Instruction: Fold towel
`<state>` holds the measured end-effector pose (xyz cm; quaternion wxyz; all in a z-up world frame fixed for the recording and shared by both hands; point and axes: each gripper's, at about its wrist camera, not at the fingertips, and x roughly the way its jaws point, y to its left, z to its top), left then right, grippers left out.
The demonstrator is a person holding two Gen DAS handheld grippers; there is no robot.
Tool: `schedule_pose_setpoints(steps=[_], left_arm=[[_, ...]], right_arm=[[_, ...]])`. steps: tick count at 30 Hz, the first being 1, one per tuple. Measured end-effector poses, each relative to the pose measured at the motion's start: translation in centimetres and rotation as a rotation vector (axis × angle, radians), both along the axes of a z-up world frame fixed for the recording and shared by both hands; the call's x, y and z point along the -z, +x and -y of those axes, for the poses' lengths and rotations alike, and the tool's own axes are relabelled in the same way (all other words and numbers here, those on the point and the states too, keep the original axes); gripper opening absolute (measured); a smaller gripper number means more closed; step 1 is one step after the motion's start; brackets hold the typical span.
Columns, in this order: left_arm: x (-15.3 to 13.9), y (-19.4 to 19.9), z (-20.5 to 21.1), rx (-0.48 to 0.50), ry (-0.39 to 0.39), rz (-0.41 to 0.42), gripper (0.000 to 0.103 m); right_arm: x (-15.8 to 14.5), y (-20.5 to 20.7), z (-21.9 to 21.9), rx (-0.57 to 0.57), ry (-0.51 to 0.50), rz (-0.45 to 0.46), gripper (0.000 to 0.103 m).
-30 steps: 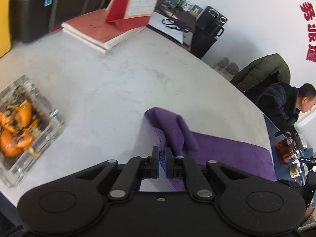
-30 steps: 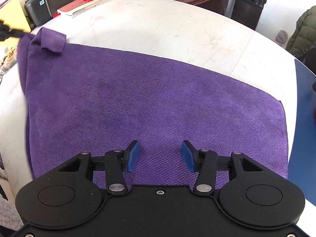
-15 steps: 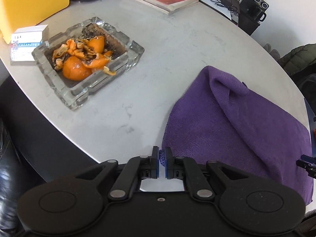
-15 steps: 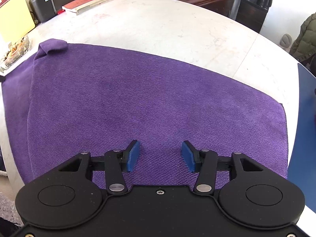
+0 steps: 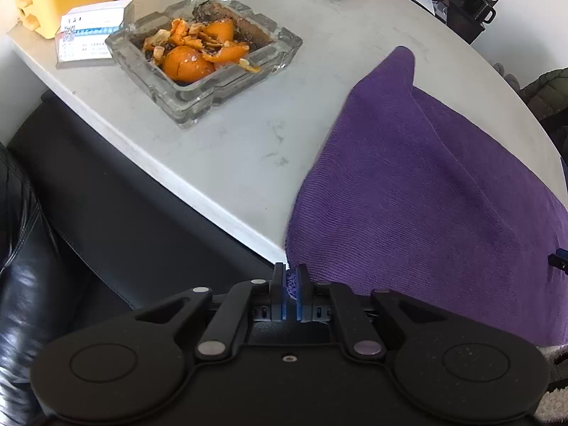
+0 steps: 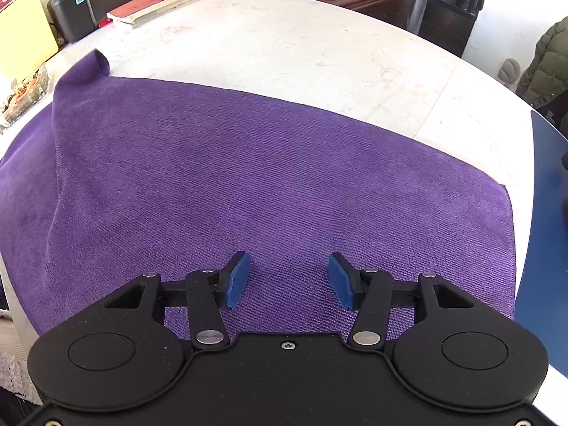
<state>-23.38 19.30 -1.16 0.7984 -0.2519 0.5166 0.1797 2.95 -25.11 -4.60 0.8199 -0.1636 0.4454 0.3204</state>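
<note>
I'm gripping a corner of the purple towel (image 5: 426, 191) in my clenched left claw (image 5: 290, 296), just past the surface (image 5: 227, 149) edge. My right claw (image 6: 287, 280) is hovering released over the towel spread ahead. If I tug sideways, the thin pinch could slip, or cloth could brush the glass ashtray (image 5: 202, 56) ahead-left.

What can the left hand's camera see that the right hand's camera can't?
Only the left wrist view shows the left gripper pinching the towel's corner, a white card box, and orange peel filling the glass ashtray. Only the right wrist view shows the right gripper, jaws apart above the towel, and a blue sheet beside it. Both show the purple towel, the white table and the red-covered books.
</note>
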Motion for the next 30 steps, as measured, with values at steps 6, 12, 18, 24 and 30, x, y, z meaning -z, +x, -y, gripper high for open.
schedule_pose_setpoints(steps=[6,12,18,24,30], left_arm=[[-1.3,-0.9,-0.9,0.014,-0.011,0.016,0.006],[-2.2,-1.3,-2.2,0.012,0.046,-0.009,0.006],[-3.0,4.9,-2.9,0.082,0.067,0.131,0.006],[-2.7,16.4,-0.4,0.292,0.215,0.196,0.025],[-0.1,22.3,0.9,0.426,0.396,0.102,0.026]], right_arm=[[0.1,0.0,-0.1,0.015,-0.005,-0.004,0.053],[0.1,0.2,-0.1,0.036,-0.011,-0.009,0.056],[0.2,0.3,-0.4,0.059,-0.021,-0.016,0.058],[0.1,0.6,-0.8,0.065,-0.044,-0.022,0.06],[0.1,0.9,-1.0,0.075,-0.071,-0.029,0.063]])
